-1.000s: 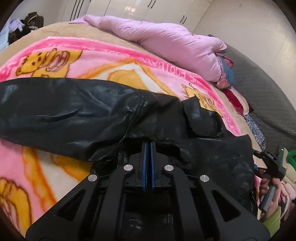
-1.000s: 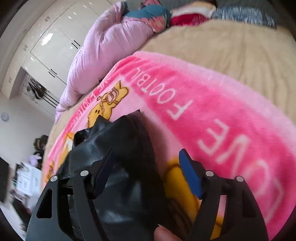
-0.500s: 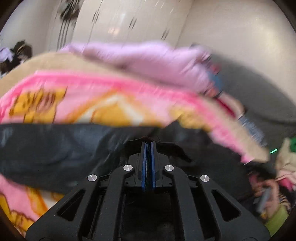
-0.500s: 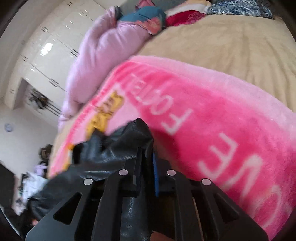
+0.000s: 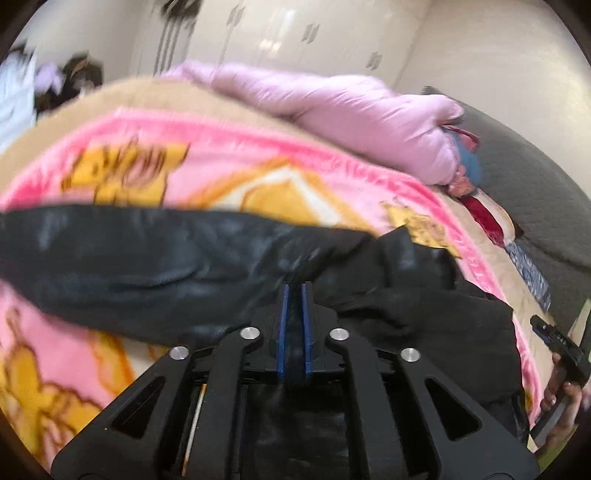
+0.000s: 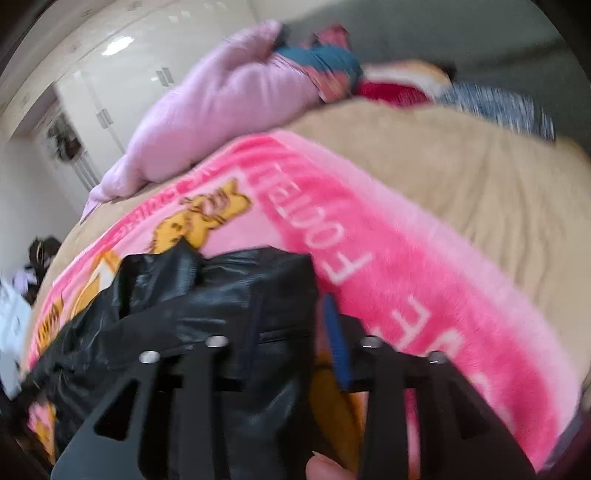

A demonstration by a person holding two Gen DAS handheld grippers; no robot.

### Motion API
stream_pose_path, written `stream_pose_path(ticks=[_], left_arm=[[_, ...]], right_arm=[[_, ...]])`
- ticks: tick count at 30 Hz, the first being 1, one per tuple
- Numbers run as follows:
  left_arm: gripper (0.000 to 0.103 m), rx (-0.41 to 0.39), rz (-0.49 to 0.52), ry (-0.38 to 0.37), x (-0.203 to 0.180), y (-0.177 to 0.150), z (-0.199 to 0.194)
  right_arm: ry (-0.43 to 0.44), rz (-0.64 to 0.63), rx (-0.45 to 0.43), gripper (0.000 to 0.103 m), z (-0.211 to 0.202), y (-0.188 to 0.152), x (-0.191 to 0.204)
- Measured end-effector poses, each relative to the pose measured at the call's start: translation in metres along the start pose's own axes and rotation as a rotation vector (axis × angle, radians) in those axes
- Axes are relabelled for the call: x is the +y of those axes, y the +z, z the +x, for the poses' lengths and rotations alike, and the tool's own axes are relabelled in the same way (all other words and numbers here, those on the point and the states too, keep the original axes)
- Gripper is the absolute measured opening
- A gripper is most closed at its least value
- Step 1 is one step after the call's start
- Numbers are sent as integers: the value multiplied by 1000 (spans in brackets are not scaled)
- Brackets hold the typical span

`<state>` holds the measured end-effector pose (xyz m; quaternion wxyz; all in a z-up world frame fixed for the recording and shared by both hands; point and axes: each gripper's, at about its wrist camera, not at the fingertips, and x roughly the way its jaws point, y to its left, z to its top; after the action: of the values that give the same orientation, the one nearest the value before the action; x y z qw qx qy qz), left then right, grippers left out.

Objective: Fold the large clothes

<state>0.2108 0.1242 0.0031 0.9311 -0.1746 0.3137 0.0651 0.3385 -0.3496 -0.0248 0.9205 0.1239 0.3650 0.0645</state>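
Observation:
A black leather jacket [image 5: 166, 266] lies across the pink cartoon blanket [image 5: 258, 162] on the bed. My left gripper [image 5: 293, 291] pinches a fold of the jacket. Its blue pads stand a narrow slit apart with dark fabric between them, and the jaws are opening slightly. In the right wrist view a bunched corner of the jacket [image 6: 221, 295] sits between the jaws of my right gripper [image 6: 295, 314]. These jaws are opening, and a sliver of blanket shows between the fabric and the right blue pad [image 6: 338, 343]. A fingertip [image 6: 321, 467] shows at the bottom edge.
A lilac duvet [image 5: 351, 110] and a pile of coloured clothes [image 6: 325, 62] lie at the far side of the bed. Beige sheet [image 6: 461, 173] borders the blanket. White wardrobe doors [image 5: 295, 33] stand behind. A hand holding the other gripper [image 5: 557, 343] shows at the right edge.
My right gripper shut on the jacket's corner, then its jaws parted again. My left gripper rose with the jacket fold, and its pads now stand slightly apart.

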Motion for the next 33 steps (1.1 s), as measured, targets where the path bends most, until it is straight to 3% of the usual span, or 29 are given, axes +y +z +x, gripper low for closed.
stream_pose_path(ticks=[1,3,7,11,14,15,17,22,29,33], left_arm=[[22,-6,14,-9,-8,2,-2],[36,-6,54,-39,-30,5,-5],[50,50,100,-71,-58,-6,13],[55,161,168,-27,-77,-29,49],[57,261,195,38,-70,-49,81],[57,281,184,26,-65,-55,85],[57,267,170,8,-59,-58,85],[58,256,156,-14,-55,-58,80],[67,209,105,-59,-50,-53,56],[79,186,117,-57,-52,-49,45]], right_arm=[[5,-36,-19,39,-10,-2,7],[32,-86,-34,39,-23,-10,18],[87,-150,-3,39,-30,-25,33],[127,-159,53,39,-30,-38,45],[144,-193,80,39,-31,-46,57],[142,-204,89,39,-29,-48,60],[131,-216,115,39,-23,-52,63],[53,-146,281,36,12,-63,45],[-1,-213,257,38,10,-69,57],[14,-235,178,64,-13,-66,69]])
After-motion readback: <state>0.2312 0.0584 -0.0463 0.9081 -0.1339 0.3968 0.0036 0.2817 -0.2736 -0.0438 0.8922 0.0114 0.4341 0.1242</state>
